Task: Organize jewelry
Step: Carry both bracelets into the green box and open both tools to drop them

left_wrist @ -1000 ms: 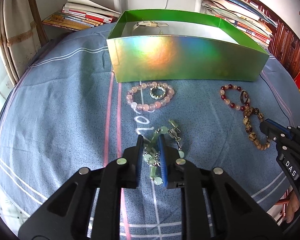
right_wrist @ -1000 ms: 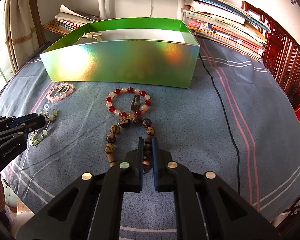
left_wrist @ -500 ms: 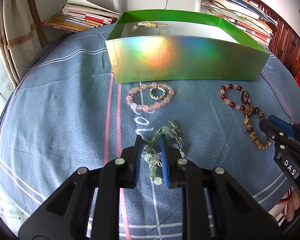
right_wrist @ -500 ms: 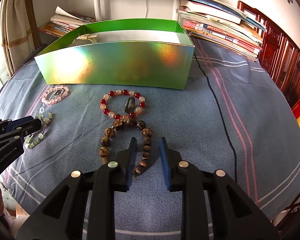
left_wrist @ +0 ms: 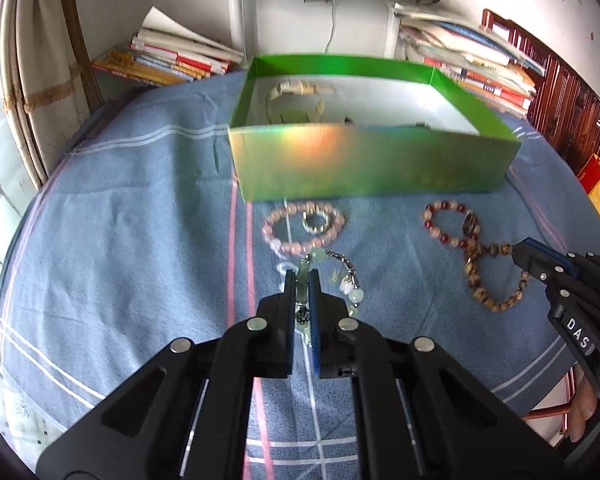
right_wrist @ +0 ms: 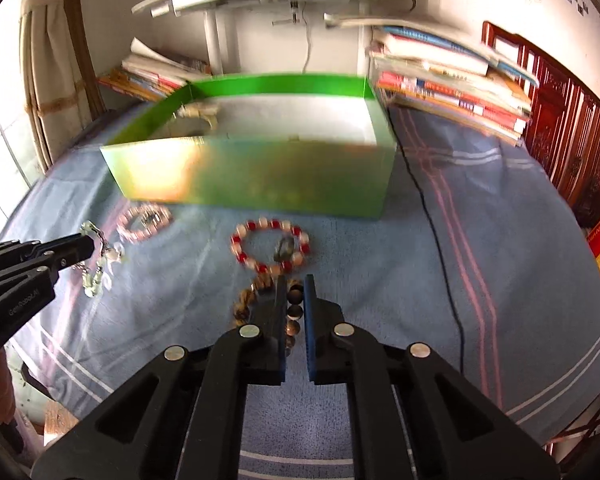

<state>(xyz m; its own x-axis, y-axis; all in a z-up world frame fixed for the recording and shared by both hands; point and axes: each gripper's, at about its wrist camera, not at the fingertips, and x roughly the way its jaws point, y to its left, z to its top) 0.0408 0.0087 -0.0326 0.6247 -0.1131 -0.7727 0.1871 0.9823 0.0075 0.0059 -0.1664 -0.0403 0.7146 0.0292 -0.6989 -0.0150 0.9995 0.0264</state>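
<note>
Both grippers lifting bracelets near the bed's front edge

The left gripper (left_wrist: pixel 301 280) is clenching the green bracelet (left_wrist: pixel 350 286); the right gripper (right_wrist: pixel 291 286) is grasping the brown bead bracelet (right_wrist: pixel 294 312). The green box (left_wrist: pixel 364 164) is sitting toward the bed's far edge, pink bracelet (left_wrist: pixel 302 229) and red bracelet (right_wrist: pixel 270 246) lying between, bare blue bedspread (left_wrist: pixel 140 220) stretching left.

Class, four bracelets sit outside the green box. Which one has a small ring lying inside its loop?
The pink bracelet, just in front of the box: a small ring lies inside its loop. The other bracelets enclose none.
</note>
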